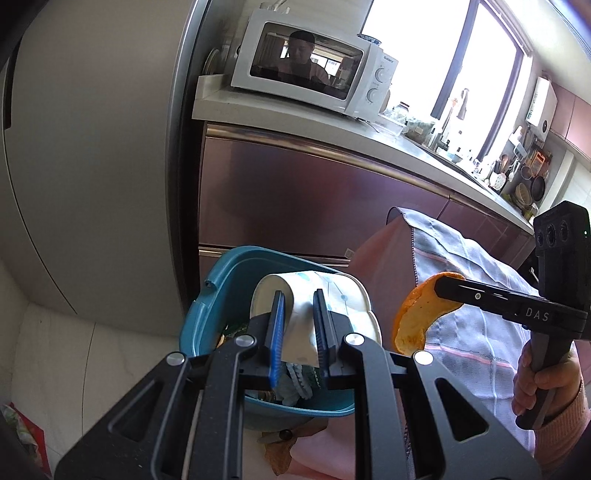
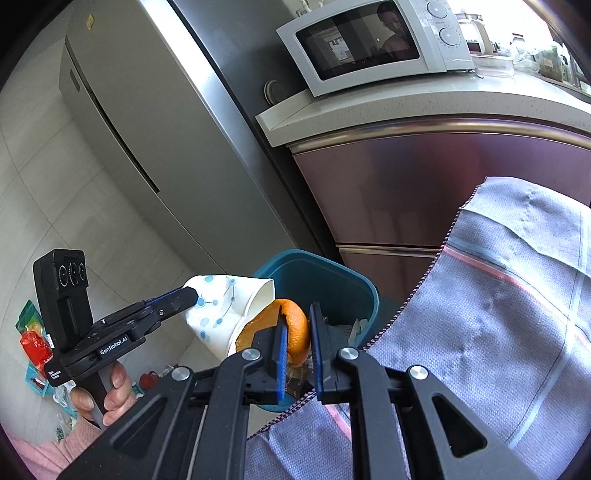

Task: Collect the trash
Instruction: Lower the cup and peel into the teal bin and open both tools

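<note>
Over the teal bin (image 1: 207, 295): L gripper (image 1: 299, 325) pinches a squashed paper cup (image 1: 332, 295) btwn its 2 pads. Just R of it, R gripper (image 2: 295, 343) clamps an orange peel (image 2: 295, 332), near bin rim.

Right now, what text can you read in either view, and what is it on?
"DAS": on the right gripper arm, left wrist view.
"GenRobot.AI": on the left gripper body, right wrist view.
"Galanz": on the microwave, small, probably.
Unreadable: small label under "GenRobot.AI", microwave dial markings, yellow fridge sticker, cabinet sticker, floor packets.
</note>
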A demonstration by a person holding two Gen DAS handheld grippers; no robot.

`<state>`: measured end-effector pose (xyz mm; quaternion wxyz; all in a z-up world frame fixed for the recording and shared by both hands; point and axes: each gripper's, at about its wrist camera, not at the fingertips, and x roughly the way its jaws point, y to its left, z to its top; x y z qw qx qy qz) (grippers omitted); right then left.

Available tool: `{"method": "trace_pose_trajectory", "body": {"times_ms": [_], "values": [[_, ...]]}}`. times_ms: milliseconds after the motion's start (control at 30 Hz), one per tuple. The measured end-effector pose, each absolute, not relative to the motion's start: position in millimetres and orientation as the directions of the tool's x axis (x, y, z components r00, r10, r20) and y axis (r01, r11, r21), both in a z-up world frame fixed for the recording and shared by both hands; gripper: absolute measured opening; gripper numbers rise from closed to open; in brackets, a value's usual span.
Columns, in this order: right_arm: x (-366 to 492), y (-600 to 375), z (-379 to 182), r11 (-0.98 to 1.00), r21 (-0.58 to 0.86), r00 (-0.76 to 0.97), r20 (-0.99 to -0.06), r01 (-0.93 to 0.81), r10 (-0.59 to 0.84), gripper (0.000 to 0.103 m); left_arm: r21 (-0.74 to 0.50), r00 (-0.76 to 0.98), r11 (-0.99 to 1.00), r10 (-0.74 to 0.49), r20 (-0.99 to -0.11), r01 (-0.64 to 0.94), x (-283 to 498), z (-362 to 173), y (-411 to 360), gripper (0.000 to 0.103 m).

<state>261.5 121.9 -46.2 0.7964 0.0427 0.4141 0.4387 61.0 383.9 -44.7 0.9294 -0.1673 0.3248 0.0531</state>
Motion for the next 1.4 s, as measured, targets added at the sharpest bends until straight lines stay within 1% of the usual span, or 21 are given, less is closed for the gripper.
{"method": "trace_pose_trajectory", "body": {"times_ms": [833,1033,1133,1300,1400], "values": [[285.4,169.0,-74.5,0.651,0.376,0.242,-0.714,-0.659,0.657,0.010,-0.228,0.731,0.938,0.038,-0.682,-0.261,84.2,-74.2,382.1,0.016],[289.8,175.0,-84.6,0.658,0.363,0.234,-0.733,-0.659,0.638,0.011,-0.220,0.718,0.939,0.039,-0.695,-0.264,94.0,-81.8,381.8,0.014],[290.9,179.4,-88.6,0.660,0.363,0.227,-0.740,-0.658,0.633,0.011,-0.222,0.709,0.939,0.032,-0.705,-0.263,98.7,-86.9,382.3,0.011],[291.3,188.9,-89.9,0.659,0.353,0.224,-0.747,-0.664,0.626,0.011,-0.220,0.695,0.939,0.028,-0.719,-0.265,105.4,-95.8,380.7,0.010],[291.8,192.3,-91.8,0.661,0.347,0.222,-0.754,-0.665,0.619,0.013,-0.219,0.690,0.939,0.025,-0.723,-0.264,107.7,-99.2,378.1,0.010]]}}
